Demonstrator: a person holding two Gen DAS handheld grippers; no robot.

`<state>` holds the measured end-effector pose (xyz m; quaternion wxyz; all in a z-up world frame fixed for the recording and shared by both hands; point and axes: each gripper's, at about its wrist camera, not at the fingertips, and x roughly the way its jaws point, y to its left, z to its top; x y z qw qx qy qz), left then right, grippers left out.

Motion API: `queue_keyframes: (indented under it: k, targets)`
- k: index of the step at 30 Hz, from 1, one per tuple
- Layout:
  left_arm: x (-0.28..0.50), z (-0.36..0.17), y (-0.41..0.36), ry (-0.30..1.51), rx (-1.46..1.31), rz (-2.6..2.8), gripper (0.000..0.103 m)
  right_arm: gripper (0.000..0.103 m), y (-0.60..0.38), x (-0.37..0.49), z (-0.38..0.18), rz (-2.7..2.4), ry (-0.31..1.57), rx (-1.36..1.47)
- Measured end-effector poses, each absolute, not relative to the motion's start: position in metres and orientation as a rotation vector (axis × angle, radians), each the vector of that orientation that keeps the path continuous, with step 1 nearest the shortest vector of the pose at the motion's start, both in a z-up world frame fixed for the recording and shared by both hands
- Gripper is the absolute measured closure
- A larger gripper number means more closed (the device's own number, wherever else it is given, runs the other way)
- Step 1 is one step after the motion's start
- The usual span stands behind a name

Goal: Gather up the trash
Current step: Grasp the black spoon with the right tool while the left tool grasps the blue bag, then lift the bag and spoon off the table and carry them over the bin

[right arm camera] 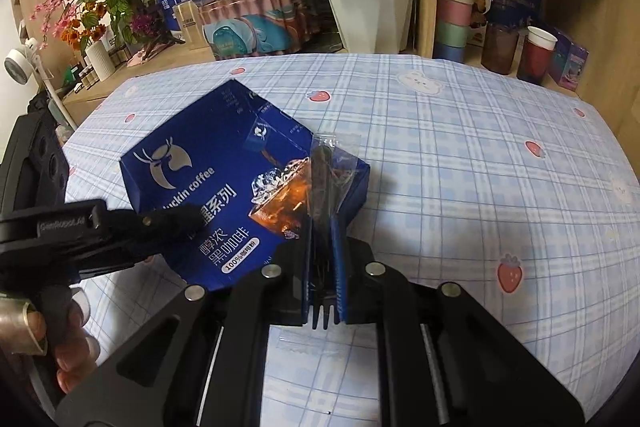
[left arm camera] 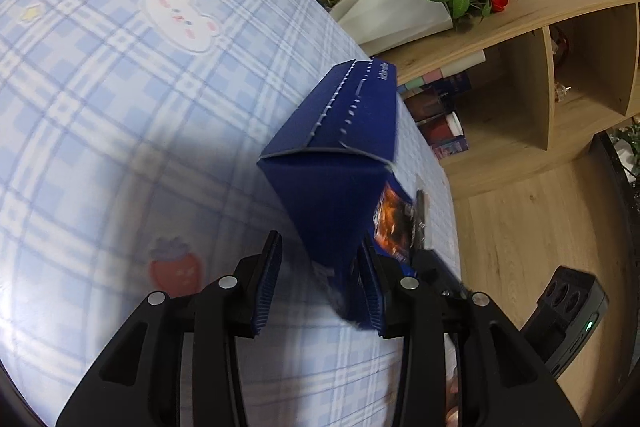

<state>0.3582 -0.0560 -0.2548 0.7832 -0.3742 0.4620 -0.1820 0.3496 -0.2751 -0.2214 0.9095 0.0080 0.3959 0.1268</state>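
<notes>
- Blue coffee box (left arm camera: 340, 163) is seen tilted above the checked tabletop (left arm camera: 120, 107), beside the left claw (left arm camera: 320, 283), whose jaws are spread.
- Right claw (right arm camera: 325, 267) is pressed together on a wrapped black fork (right arm camera: 323, 195), held touching the box's front face.

A table (right arm camera: 460, 163) is wearing a blue plaid cloth printed with strawberries and bunny faces. A dark blue coffee box (right arm camera: 224, 187) is sitting on it, though whether it is resting fully on the cloth is unclear.
</notes>
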Motion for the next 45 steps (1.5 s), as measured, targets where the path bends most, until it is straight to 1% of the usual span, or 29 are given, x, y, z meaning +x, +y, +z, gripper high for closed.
queue_keyframes:
  k: [1,6,9,17,32,40,45]
  targets:
    - [0.361,-0.253,-0.059,0.987,-0.810,-0.414,0.080,0.090,-0.276,0.349,-0.221,0.261,0.818,0.018]
    - [0.355,-0.226,-0.072,0.934,-0.729,-0.472,0.088,0.090,-0.282,0.347,-0.219,0.243,0.840,0.048]
    - [0.348,-0.210,-0.073,0.914,-0.652,-0.463,0.089,0.090,-0.288,0.341,-0.215,0.237,0.835,0.082]
    - [0.311,-0.167,-0.047,0.848,-0.552,-0.432,0.089,0.090,-0.287,0.311,-0.195,0.243,0.817,0.109]
    - [0.197,-0.090,0.018,0.715,-0.388,-0.373,0.089,0.090,-0.267,0.220,-0.157,0.269,0.767,0.146]
    - [0.120,-0.069,0.037,0.644,-0.333,-0.376,0.089,0.090,-0.255,0.165,-0.145,0.295,0.737,0.143]
    - [0.077,-0.068,0.046,0.622,-0.326,-0.382,0.089,0.090,-0.244,0.126,-0.142,0.330,0.720,0.131]
